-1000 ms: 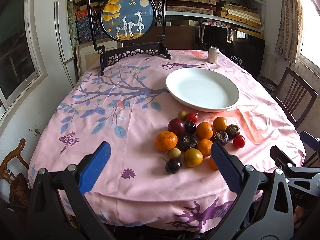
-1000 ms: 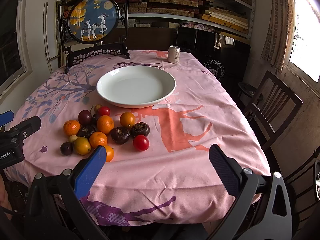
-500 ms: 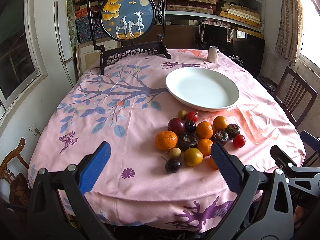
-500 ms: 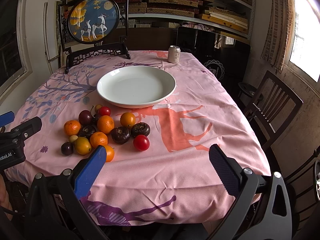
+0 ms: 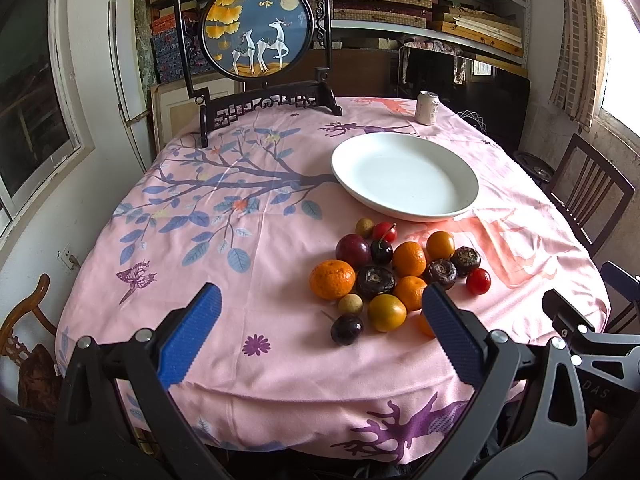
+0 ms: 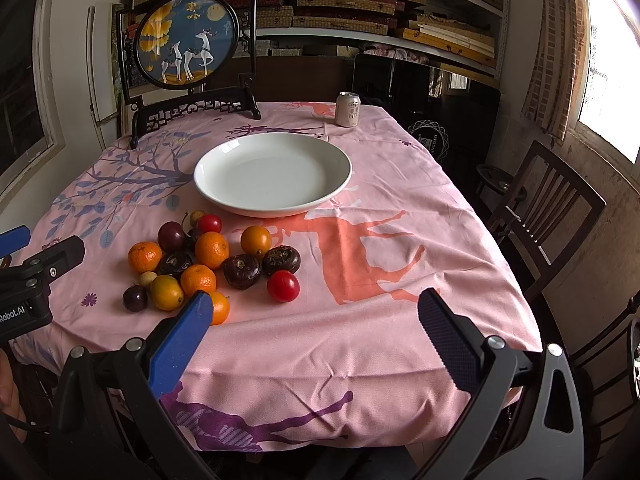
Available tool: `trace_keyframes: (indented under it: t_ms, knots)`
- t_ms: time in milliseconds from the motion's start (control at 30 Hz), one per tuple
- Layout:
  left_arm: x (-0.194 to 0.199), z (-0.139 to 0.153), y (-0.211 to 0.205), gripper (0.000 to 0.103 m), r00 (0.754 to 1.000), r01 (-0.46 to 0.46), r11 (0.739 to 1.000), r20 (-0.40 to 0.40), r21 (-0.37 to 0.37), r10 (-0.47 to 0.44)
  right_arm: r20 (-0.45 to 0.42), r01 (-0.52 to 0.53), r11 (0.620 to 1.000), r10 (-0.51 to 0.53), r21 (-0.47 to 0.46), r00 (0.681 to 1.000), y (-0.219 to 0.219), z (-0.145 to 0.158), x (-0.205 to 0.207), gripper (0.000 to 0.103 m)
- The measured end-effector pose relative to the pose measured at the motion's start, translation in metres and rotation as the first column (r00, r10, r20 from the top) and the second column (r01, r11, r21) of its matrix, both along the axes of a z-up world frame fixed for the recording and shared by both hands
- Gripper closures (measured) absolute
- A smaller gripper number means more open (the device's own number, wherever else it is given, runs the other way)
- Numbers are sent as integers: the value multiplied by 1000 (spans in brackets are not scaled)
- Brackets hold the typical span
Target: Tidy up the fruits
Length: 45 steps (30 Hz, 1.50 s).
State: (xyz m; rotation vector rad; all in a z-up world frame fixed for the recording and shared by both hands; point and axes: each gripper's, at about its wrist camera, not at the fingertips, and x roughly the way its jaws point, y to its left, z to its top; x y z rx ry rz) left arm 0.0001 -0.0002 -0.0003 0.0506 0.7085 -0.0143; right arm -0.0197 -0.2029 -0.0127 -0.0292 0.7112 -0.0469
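A pile of small fruits (image 5: 394, 270) lies on the pink tablecloth, also in the right wrist view (image 6: 208, 258): several oranges, dark plums, brown water chestnuts, red tomatoes, a cherry. An empty white plate (image 5: 404, 176) sits just beyond it, also in the right wrist view (image 6: 272, 172). My left gripper (image 5: 320, 300) is open and empty above the near table edge, short of the pile. My right gripper (image 6: 312, 308) is open and empty at the near edge, right of the pile. The left gripper's body shows in the right wrist view (image 6: 36, 280).
A framed round deer screen (image 5: 260, 36) stands at the table's far left. A drink can (image 5: 427, 108) stands at the far edge behind the plate. Wooden chairs (image 6: 548, 208) stand right of the table. Shelves fill the back wall.
Both grippers have barely moved; the right one has crept slightly toward the table. The fruits and plate are unchanged.
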Motion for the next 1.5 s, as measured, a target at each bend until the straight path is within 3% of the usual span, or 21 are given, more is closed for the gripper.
trace_keyframes:
  t_ms: [1167, 1267, 1367, 1400, 1500]
  knots:
    - [2, -9, 2, 2, 1000, 3, 1000, -14, -6, -3, -2, -2, 1000, 2, 1, 1000, -3, 2, 0, 1]
    - [5, -22, 10, 2, 999, -10, 1000, -48, -6, 9, -11, -32, 999, 32, -1, 999, 0, 1, 1, 1]
    - [7, -38, 19, 2, 997, -40, 999, -67, 25, 42, -18, -116, 993, 117, 30, 993, 3, -21, 6, 1]
    - [9, -42, 23, 2, 996, -49, 998, -77, 34, 51, -18, -148, 988, 149, 42, 989, 4, -29, 7, 2]
    - [15, -55, 35, 2, 990, -62, 998, -122, 28, 65, -64, -207, 973, 214, 98, 975, 1, -41, 14, 39]
